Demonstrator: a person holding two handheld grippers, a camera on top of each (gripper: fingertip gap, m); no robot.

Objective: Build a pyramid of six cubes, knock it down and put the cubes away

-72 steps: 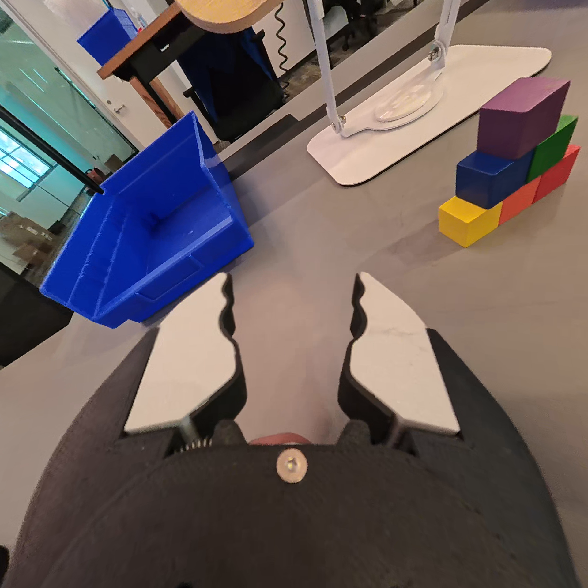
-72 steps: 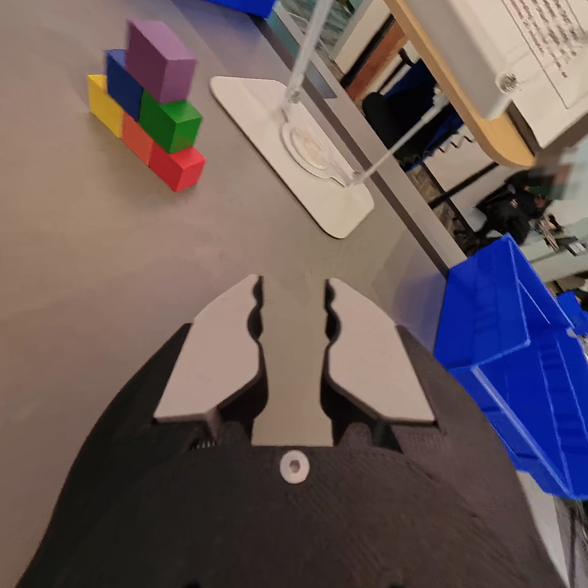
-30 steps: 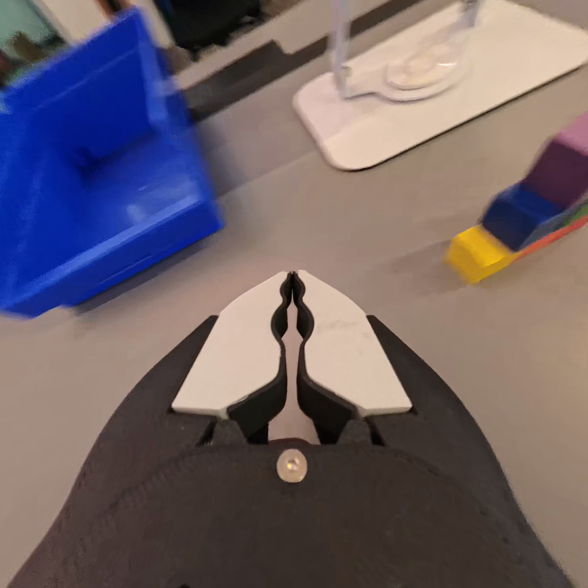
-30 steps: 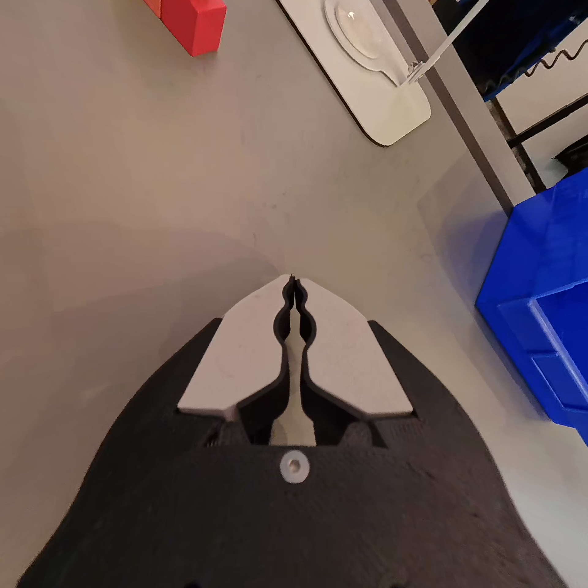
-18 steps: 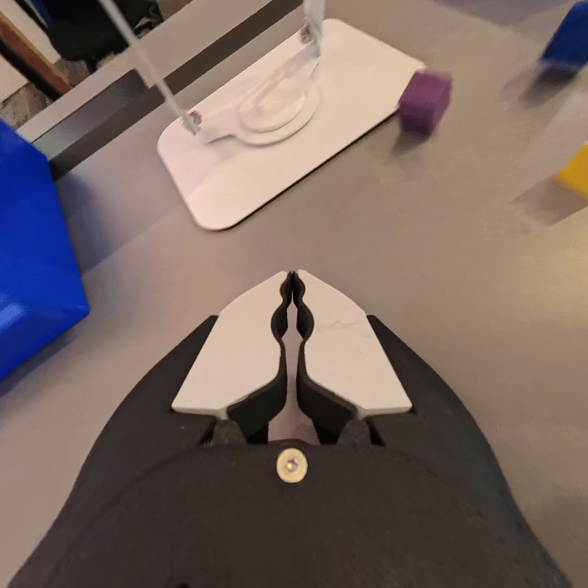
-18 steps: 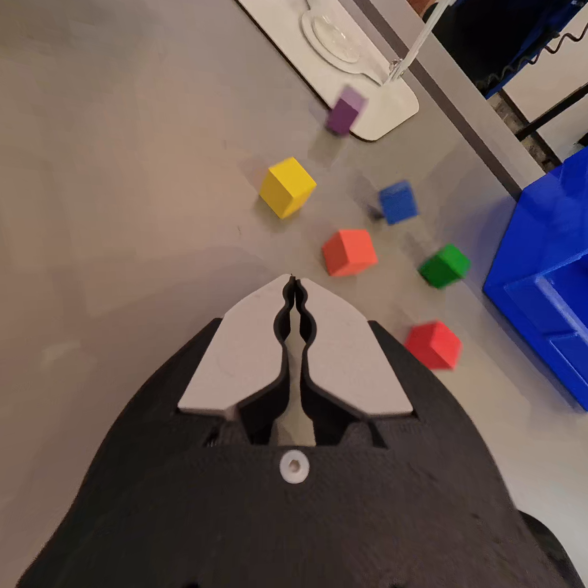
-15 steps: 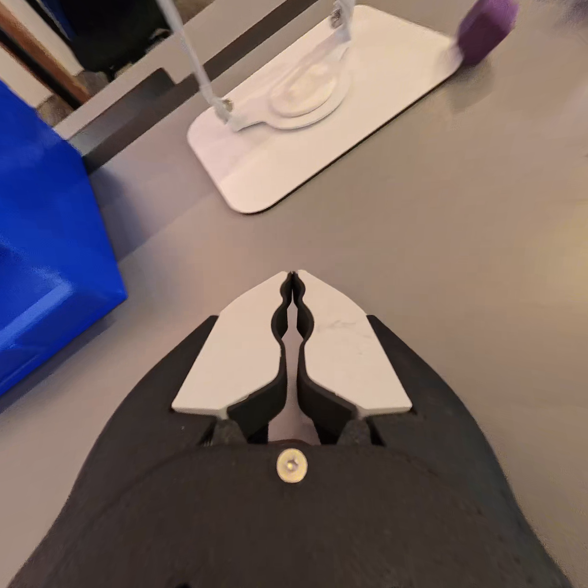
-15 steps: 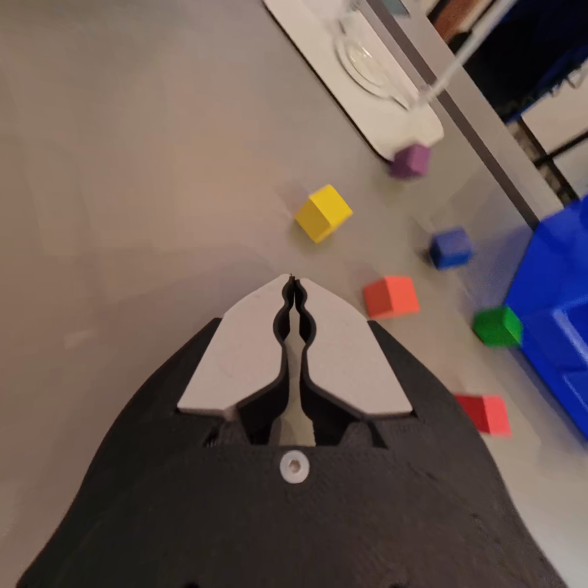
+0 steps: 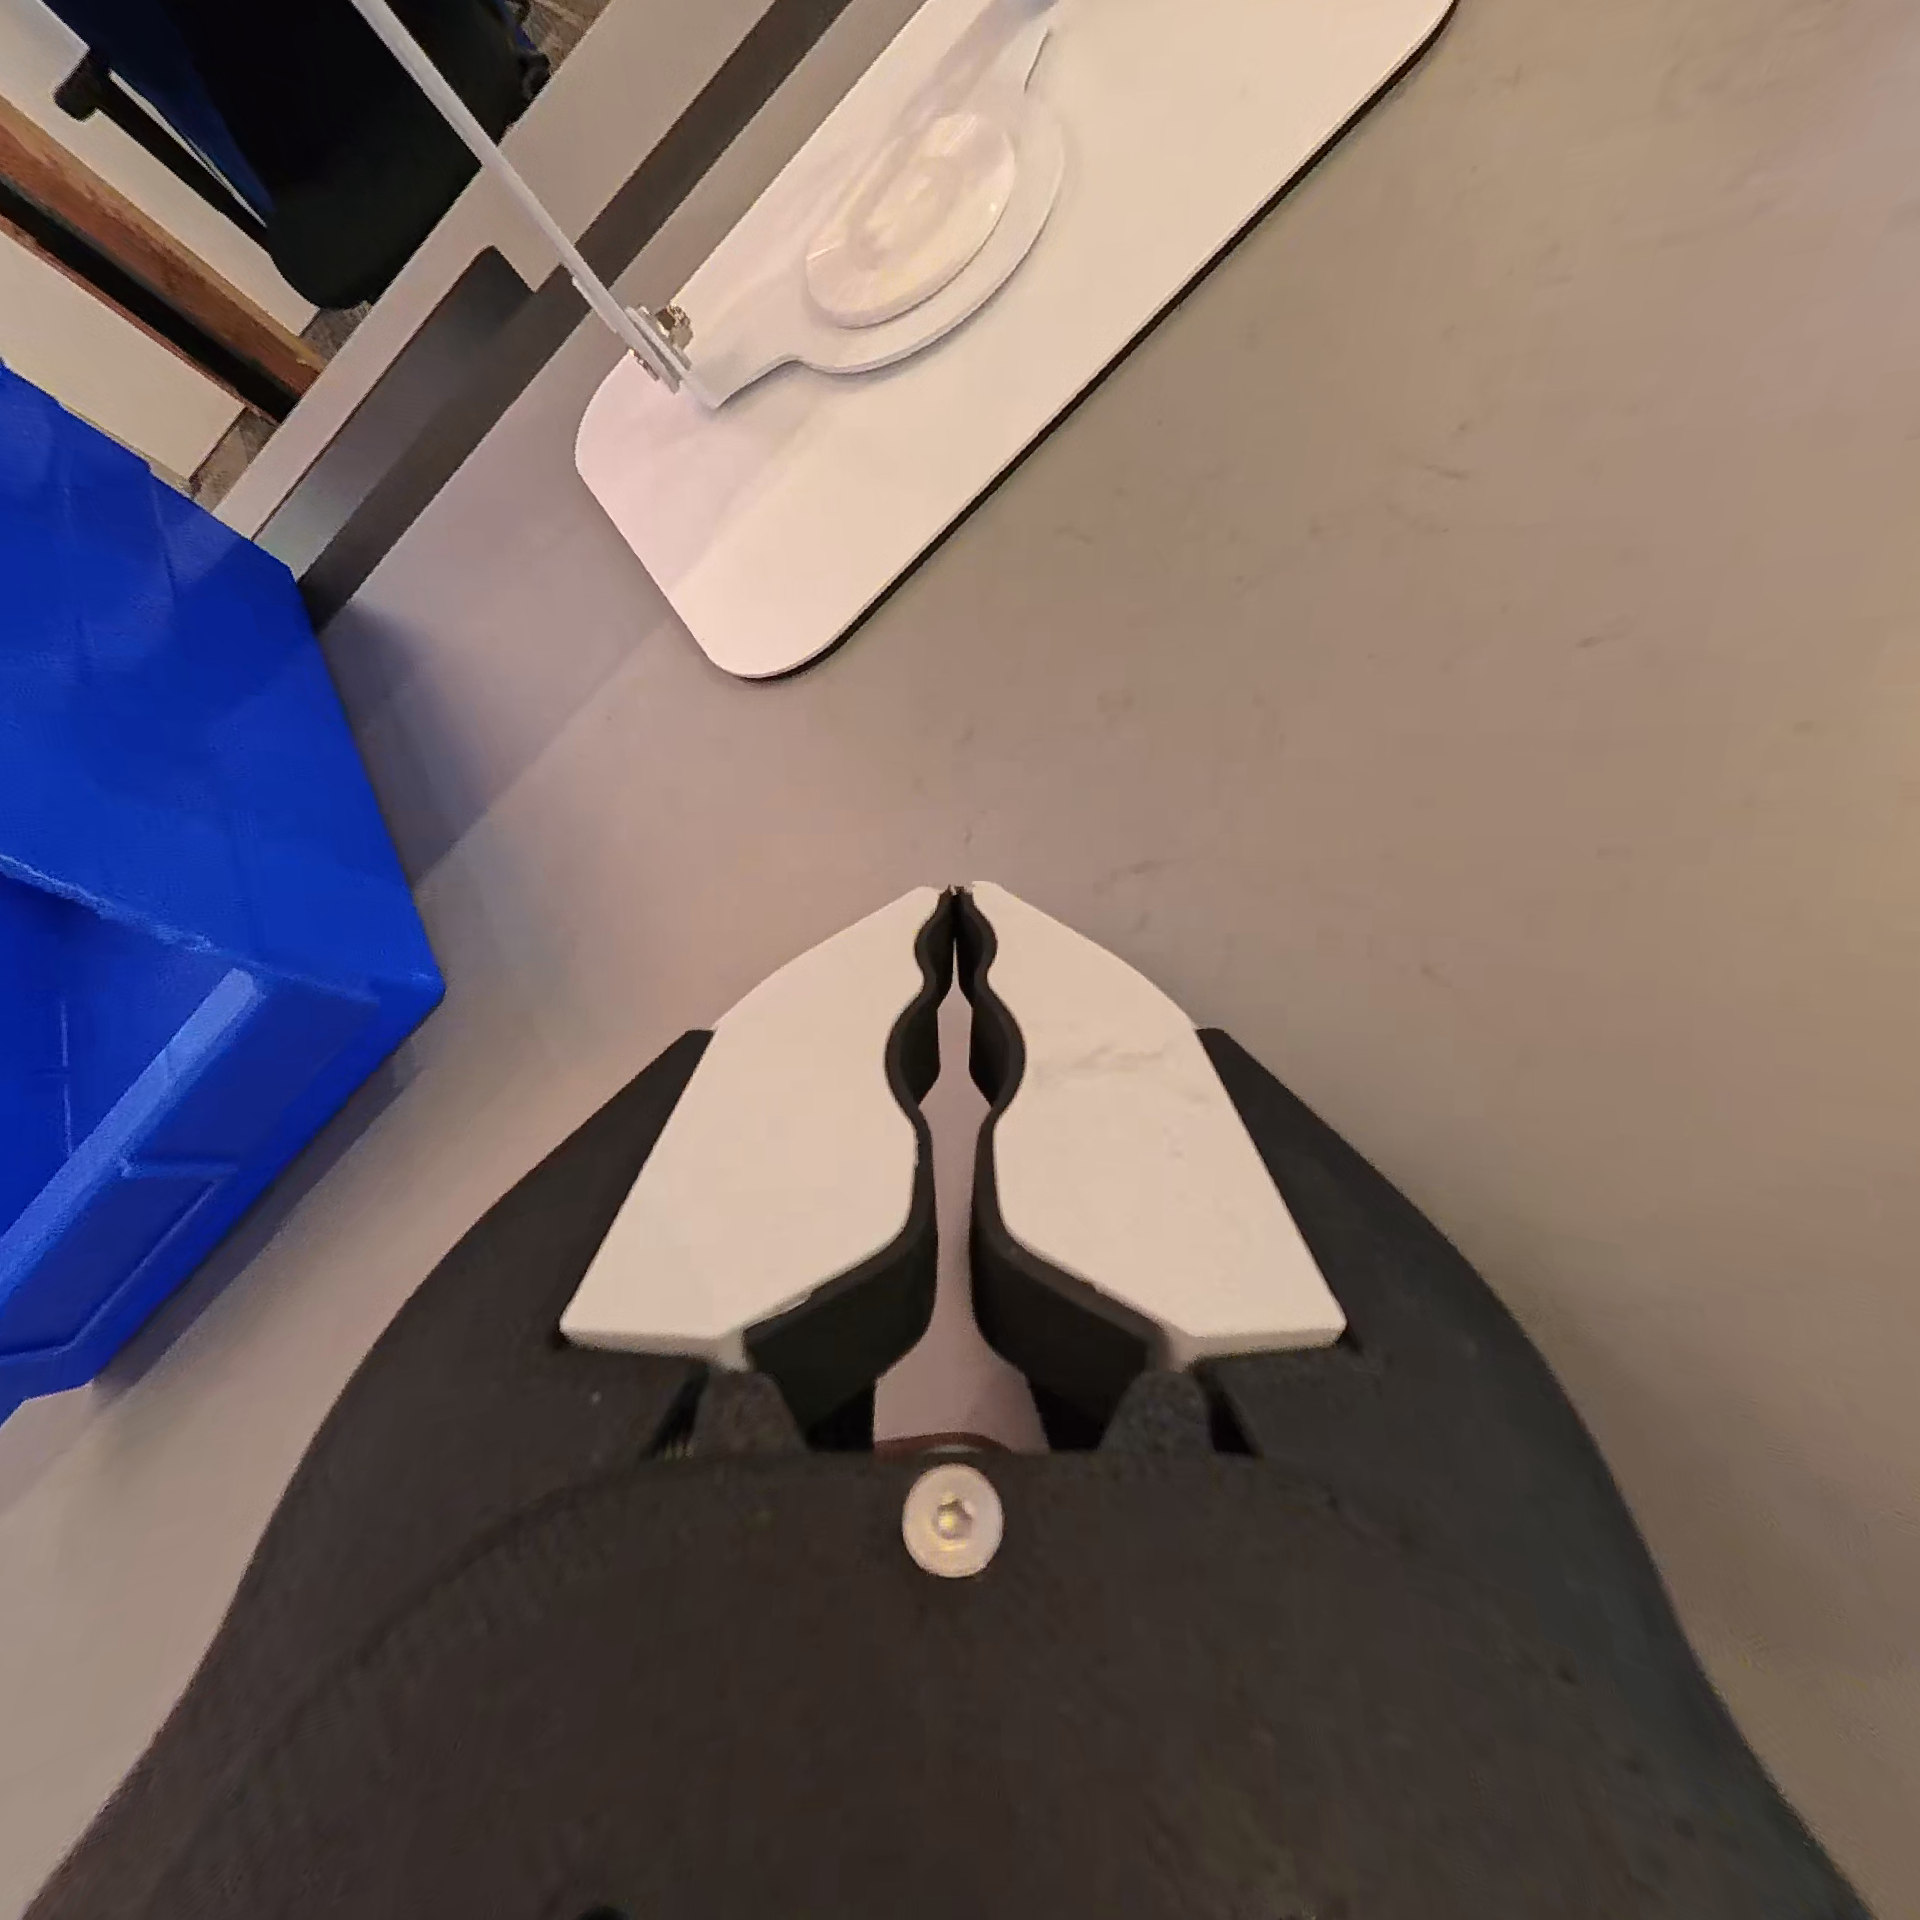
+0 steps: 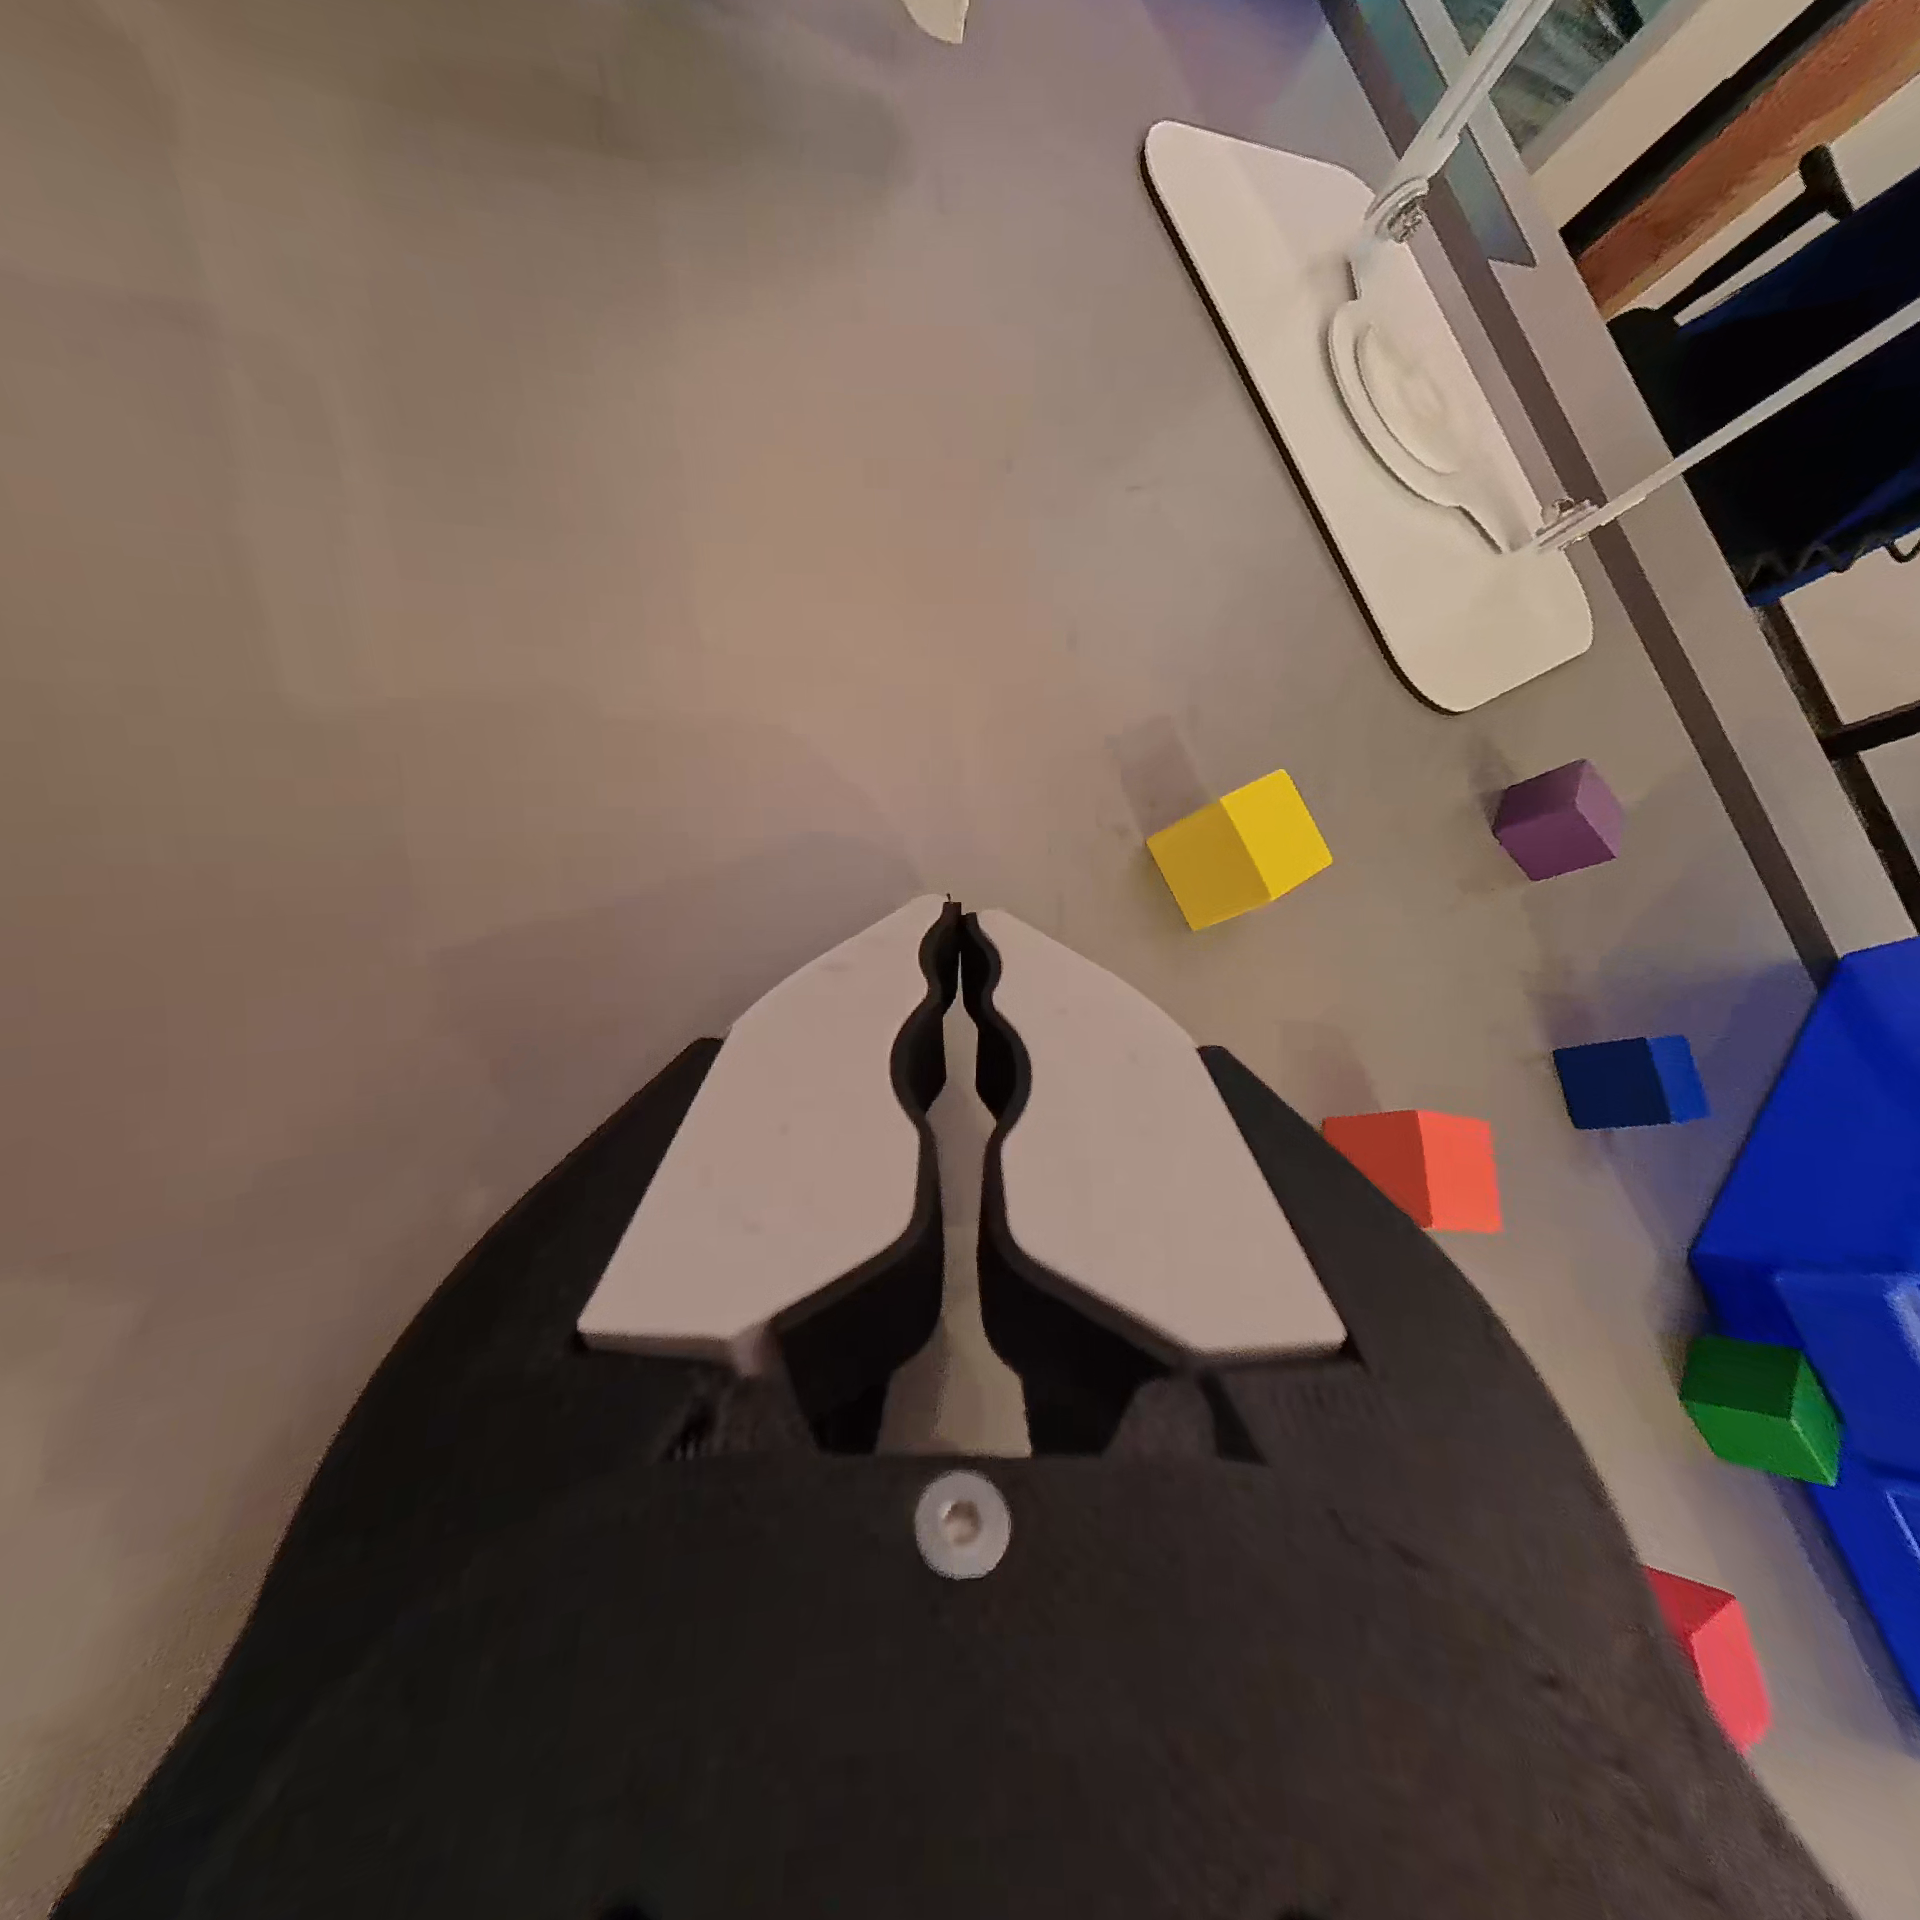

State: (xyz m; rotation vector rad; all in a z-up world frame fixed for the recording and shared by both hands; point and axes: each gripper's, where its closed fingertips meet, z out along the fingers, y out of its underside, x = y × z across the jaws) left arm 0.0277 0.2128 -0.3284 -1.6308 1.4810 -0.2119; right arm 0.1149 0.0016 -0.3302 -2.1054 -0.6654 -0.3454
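In the right wrist view the cubes lie scattered on the grey table to the right of my right gripper (image 10: 954, 906): a yellow cube (image 10: 1238, 848), a purple cube (image 10: 1558, 821), a dark blue cube (image 10: 1629, 1081), an orange cube (image 10: 1423, 1166), a green cube (image 10: 1758, 1405) against the blue bin (image 10: 1829, 1174), and a red cube (image 10: 1709, 1652) at the lower right. My right gripper is shut with nothing between the pads. My left gripper (image 9: 954, 891) is shut with nothing in it, above bare table. No cubes show in the left wrist view.
A second blue bin (image 9: 156, 831) stands at the left of the left wrist view. A white lamp base (image 9: 987, 312) with thin white arms lies near the table's far edge; it also shows in the right wrist view (image 10: 1382, 416). Furniture stands beyond the table edge. The left gripper's tips are roughly 25 cm from the right gripper's. The yellow cube (image 10: 1238, 848) lies around 6 cm away from my right fingertips.
Both grippers shut from open. The pyramid has been knocked down and the cubes have scattered toward the right bin. Both views have swung; the cubes have left the left wrist view.
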